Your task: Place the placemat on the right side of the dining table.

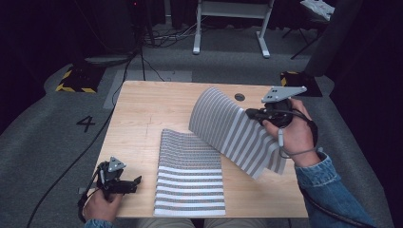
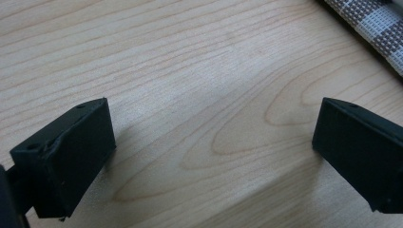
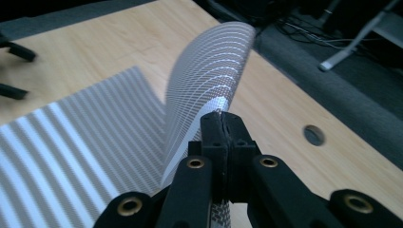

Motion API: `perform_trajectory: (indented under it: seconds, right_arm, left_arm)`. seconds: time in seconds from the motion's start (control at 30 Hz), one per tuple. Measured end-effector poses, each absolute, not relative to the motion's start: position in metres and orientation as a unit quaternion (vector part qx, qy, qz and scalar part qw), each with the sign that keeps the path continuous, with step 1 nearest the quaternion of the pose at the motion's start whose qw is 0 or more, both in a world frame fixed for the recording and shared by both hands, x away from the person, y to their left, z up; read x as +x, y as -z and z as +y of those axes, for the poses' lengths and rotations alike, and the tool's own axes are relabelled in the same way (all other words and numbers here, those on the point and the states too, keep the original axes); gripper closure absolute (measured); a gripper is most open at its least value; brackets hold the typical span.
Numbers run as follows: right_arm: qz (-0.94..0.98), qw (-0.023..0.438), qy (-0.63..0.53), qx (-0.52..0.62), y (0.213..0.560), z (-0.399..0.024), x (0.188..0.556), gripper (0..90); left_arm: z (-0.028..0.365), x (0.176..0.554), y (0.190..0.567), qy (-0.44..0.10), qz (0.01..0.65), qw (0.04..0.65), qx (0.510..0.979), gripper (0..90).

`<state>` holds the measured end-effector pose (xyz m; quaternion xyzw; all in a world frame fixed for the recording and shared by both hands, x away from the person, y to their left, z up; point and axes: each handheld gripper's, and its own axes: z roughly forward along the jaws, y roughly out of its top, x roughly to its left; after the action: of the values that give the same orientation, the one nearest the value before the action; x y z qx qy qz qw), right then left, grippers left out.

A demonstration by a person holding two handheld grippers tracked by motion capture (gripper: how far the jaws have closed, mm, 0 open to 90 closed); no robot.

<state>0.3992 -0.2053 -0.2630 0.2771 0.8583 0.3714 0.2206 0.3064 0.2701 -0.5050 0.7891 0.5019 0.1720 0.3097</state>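
Pale wood surface spreads under my hands, with grey floor beyond it at the top of the frame. My right tongs, at centre right, are pressed together, pinching the edge of the striped mat. That edge is lifted and curls over in an arch, while the rest of the mat lies flat in the lower middle. My left tongs, lower left, are spread and hold nothing, just beside the mat's left edge, not touching it.
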Motion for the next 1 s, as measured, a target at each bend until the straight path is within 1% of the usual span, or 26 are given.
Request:
perform_trajectory:
  seconds: [0.2,0.47,0.87,1.0]
  right_arm:
    - [0.842,0.255,-0.360,0.310,0.260,-0.234,0.419,89.5]
    - [0.815,0.273,-0.361,0.362,0.266,-0.278,0.443,89.5]
    - [0.797,0.299,-0.352,0.390,0.257,-0.322,0.452,89.5]
    - [0.793,0.319,-0.338,0.394,0.255,-0.332,0.450,89.5]
  left_arm:
    - [0.270,0.307,0.505,-0.170,0.502,0.310,0.790,0.5]
    - [0.271,0.308,0.505,-0.172,0.506,0.309,0.787,0.7]
    - [0.271,0.308,0.505,-0.175,0.508,0.309,0.785,0.7]
    - [0.271,0.308,0.505,-0.174,0.507,0.308,0.786,0.7]
